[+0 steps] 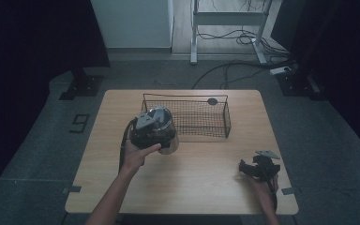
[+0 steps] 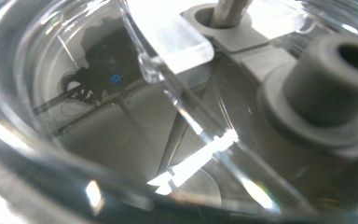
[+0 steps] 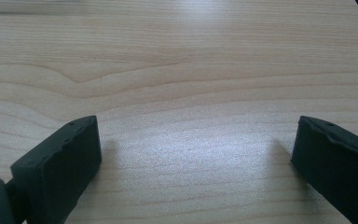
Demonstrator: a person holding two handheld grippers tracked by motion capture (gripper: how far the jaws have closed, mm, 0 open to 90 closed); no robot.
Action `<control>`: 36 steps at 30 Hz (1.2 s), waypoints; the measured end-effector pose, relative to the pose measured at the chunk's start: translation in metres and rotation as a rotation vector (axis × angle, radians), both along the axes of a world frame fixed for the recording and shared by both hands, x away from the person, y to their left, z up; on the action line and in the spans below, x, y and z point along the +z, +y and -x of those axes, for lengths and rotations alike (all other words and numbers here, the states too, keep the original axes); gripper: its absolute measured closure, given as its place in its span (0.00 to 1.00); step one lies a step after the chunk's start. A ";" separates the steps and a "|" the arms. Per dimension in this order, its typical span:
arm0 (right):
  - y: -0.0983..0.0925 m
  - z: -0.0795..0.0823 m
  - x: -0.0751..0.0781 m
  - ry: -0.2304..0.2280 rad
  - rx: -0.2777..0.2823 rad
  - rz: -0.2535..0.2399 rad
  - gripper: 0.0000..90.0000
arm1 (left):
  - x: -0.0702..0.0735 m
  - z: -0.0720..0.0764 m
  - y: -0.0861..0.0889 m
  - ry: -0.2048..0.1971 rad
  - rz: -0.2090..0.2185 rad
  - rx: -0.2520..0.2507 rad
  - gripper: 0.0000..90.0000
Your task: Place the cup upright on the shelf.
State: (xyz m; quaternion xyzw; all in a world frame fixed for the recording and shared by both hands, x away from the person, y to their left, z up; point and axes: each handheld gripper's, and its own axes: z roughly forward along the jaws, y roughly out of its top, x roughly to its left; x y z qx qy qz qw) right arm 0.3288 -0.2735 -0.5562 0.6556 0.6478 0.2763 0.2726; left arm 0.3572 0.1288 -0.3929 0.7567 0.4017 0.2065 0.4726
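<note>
Clear glass, a round jar (image 1: 165, 133) with grey inner fittings, sits against the left gripper (image 1: 146, 126) beside the black wire basket (image 1: 201, 117); whether its jaws clamp it cannot be told. Spread wide and empty, the right gripper (image 1: 258, 168) rests on the pale wooden table (image 1: 192, 187).

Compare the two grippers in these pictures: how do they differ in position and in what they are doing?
The left gripper is raised beside the wire basket, against a clear glass jug; the right gripper sits low near the table edge, its jaws wide apart with only wood between them. Each is held in one hand.
</note>
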 end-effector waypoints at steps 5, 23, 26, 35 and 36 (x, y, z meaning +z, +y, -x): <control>0.000 0.000 0.000 0.000 0.000 0.000 0.01 | -0.001 -0.003 -0.002 0.007 0.000 -0.003 0.04; 0.000 0.000 0.000 0.000 0.001 0.001 0.01 | 0.003 -0.007 -0.006 -0.001 -0.005 0.001 0.04; 0.000 0.000 0.000 -0.001 0.001 0.001 0.01 | 0.003 -0.007 -0.008 -0.002 -0.008 -0.005 0.04; 0.000 0.000 0.000 0.000 0.001 0.001 0.01 | 0.004 -0.009 -0.013 0.000 -0.011 -0.009 0.04; 0.000 0.000 0.000 0.000 0.001 0.001 0.01 | 0.004 -0.009 -0.013 0.000 -0.011 -0.009 0.04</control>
